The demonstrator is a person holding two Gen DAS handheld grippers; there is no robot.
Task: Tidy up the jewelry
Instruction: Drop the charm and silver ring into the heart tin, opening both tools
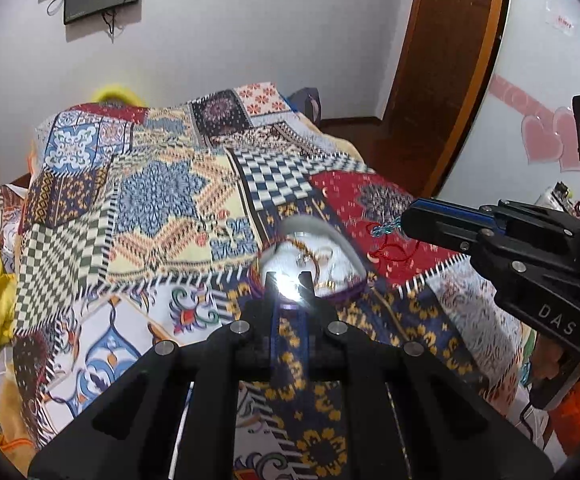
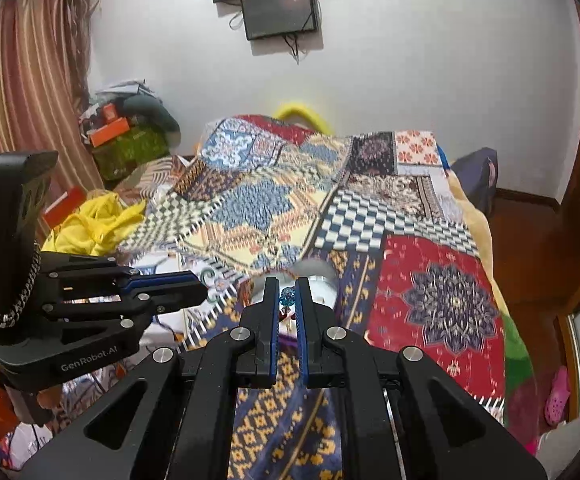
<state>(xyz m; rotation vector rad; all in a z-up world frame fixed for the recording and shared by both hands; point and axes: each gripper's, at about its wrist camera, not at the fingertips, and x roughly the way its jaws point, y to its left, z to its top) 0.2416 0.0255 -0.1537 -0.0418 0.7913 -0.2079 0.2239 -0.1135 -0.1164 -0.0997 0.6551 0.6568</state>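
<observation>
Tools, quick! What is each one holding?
Left tool: shut on the clear jewelry box.
Right tool: shut on a blue beaded trinket.

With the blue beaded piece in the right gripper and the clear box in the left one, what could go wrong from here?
1. The right gripper pinches the small blue beaded jewelry piece only at its fingertips, and a red cord dangles from it; it may slip or snag.
2. The left gripper holds the clear round plastic box by its near rim; it could tilt and spill the gold jewelry inside onto the patchwork bedspread, whose busy pattern would hide small pieces.
</observation>
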